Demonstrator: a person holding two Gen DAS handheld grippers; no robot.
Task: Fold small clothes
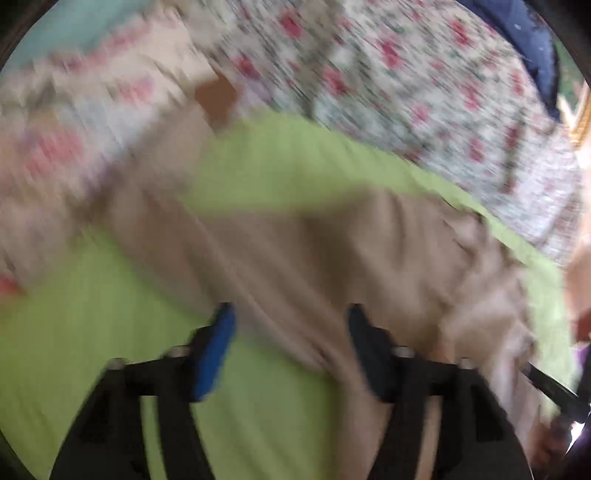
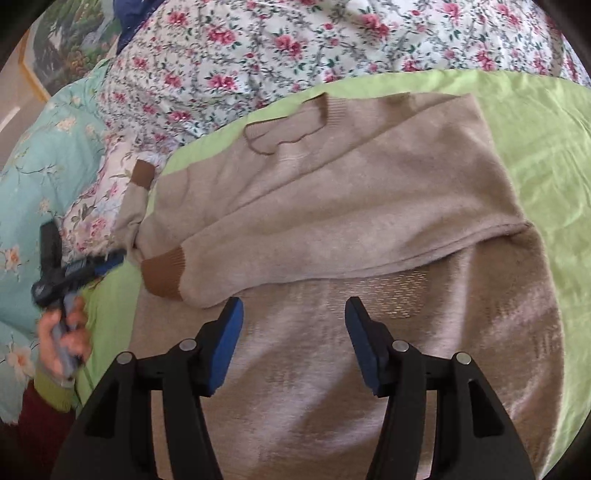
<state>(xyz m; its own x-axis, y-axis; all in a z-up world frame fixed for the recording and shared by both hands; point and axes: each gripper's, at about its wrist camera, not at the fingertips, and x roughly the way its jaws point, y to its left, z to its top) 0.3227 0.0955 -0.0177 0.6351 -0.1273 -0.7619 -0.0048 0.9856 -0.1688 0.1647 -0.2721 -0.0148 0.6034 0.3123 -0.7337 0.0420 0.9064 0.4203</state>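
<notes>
A beige sweater [image 2: 351, 206] with brown cuffs lies flat on a green cloth [image 2: 535, 140]. One sleeve is folded across its body, with the cuff [image 2: 164, 275] at the left. The other sleeve's cuff [image 2: 142, 175] hangs off onto the floral bedding. My right gripper [image 2: 293, 317] stands open just above the sweater's lower body, with nothing between its pads. My left gripper [image 2: 112, 260], held by a hand [image 2: 62, 332], is at the sweater's left edge near the bunched sleeve. The left wrist view is blurred: the left gripper [image 1: 290, 325] is open over the sweater [image 1: 314, 251].
Floral bedding [image 2: 258, 48] lies behind the green cloth, and a turquoise flowered quilt [image 2: 44, 155] lies to the left. A framed picture [image 2: 62, 44] and a dark blue item [image 2: 133, 14] are at the far left corner. Bare green cloth shows right of the sweater.
</notes>
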